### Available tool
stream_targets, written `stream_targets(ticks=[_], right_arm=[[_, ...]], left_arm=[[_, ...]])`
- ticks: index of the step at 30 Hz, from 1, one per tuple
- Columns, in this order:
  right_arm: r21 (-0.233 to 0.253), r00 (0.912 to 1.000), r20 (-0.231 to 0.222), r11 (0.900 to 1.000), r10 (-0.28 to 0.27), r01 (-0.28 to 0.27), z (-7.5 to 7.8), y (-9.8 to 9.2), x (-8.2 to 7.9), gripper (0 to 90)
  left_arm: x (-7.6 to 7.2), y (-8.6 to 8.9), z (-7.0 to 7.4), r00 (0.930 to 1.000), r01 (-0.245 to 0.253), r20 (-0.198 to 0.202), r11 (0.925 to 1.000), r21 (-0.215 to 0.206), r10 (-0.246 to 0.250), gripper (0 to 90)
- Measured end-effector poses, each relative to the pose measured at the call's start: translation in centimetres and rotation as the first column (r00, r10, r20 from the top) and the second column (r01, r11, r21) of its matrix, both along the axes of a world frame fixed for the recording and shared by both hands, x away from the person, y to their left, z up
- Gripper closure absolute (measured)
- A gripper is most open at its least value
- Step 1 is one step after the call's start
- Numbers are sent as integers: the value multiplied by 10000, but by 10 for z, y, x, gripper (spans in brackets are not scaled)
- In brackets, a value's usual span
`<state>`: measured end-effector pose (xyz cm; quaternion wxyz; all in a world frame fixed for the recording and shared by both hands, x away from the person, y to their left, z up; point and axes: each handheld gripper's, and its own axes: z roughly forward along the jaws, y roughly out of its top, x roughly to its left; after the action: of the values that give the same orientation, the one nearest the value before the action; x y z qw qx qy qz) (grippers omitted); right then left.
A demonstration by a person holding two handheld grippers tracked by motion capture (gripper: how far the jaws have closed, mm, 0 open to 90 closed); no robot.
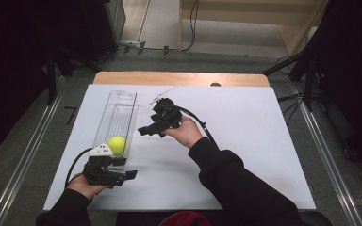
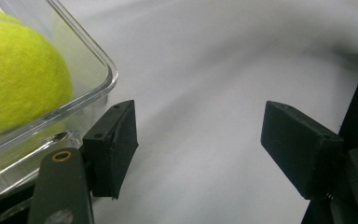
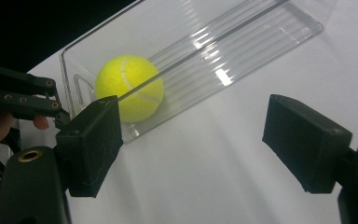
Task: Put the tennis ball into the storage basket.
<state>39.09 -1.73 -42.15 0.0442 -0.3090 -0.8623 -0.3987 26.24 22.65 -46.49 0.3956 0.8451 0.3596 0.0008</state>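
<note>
Left gripper (image 1: 118,168), jaws spread, sits lower left beside the clear plastic tray (image 1: 120,101), likely steadying it; right gripper (image 1: 152,128), also spread, hovers centre-frame facing the yellow tennis ball (image 1: 117,144).

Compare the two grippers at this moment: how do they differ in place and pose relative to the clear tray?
The left gripper sits at the tray's near end, close to the tennis ball; the right gripper hovers beside the tray's long side, farther up the table. In its own view, one left jaw lies right by the tray's corner, while the right gripper's jaws stand apart from the tray. Both are open and hold nothing.
</note>
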Motion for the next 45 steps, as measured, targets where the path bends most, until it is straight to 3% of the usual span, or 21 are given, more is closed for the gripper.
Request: stream_targets(ticks=[17,20,45], right_arm=[[-193,9999,-41,9997,-128,127,-5,-20,-10,182],[-131,9998,160,9999,-82,84,-7,-24,-11,182],[-121,9997,-8,9996,-242,242,-13,-53,-23,197]], left_arm=[[0,0,0,10000,30,81,10000,39,-30,277],[0,-1,-1,10000,50,86,10000,5,-50,278],[-1,-1,-2,10000,-21,34,9999,131,21,277]])
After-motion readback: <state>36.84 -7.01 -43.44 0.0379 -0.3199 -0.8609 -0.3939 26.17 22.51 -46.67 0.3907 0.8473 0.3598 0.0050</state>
